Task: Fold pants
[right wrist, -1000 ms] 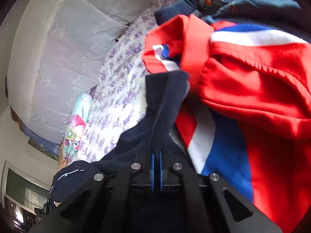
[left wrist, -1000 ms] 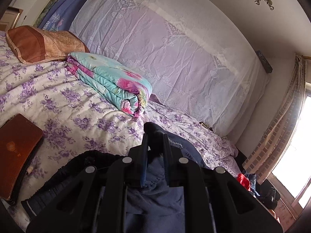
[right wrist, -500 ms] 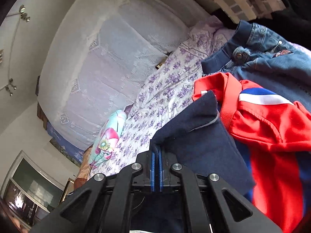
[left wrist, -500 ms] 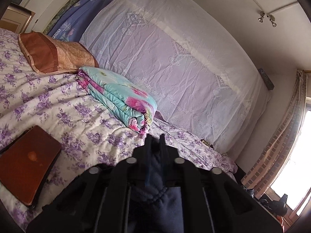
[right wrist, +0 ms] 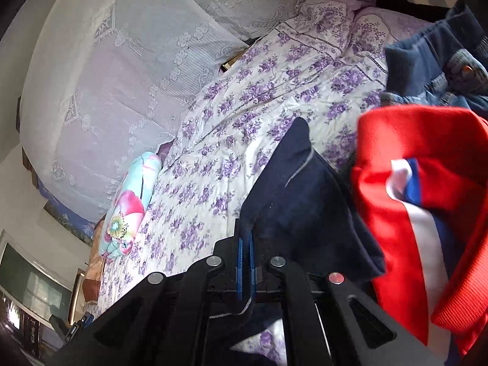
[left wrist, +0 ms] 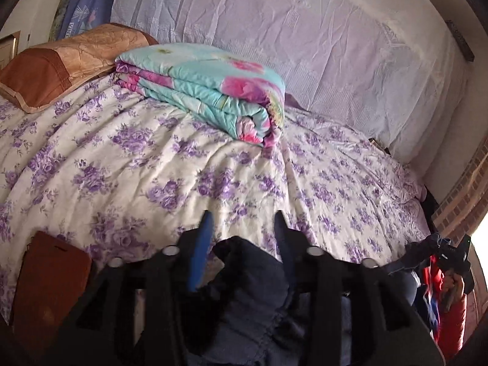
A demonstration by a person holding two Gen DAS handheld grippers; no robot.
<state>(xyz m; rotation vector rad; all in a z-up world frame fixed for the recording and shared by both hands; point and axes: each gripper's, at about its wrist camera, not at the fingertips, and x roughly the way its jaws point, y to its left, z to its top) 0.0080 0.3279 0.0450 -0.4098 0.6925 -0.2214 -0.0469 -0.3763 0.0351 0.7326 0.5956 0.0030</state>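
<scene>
Left wrist view: my left gripper [left wrist: 242,228] is spread open, the navy pants [left wrist: 253,277] bunched loose just beneath it on the floral bedspread [left wrist: 152,167].

Right wrist view: my right gripper [right wrist: 245,238] pinches the pants' [right wrist: 302,198] edge; the red jacket [right wrist: 427,198] alongside could snag if I pull.

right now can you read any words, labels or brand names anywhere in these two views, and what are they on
No text can be read for certain.
Blue hanging cloth behind the pillow: white lettering, too blurred and cut off to read.
Navy pants: no label visible.
Red jacket: white and blue stripes only, no lettering.
Jeans: a metal button, too small to read.
</scene>
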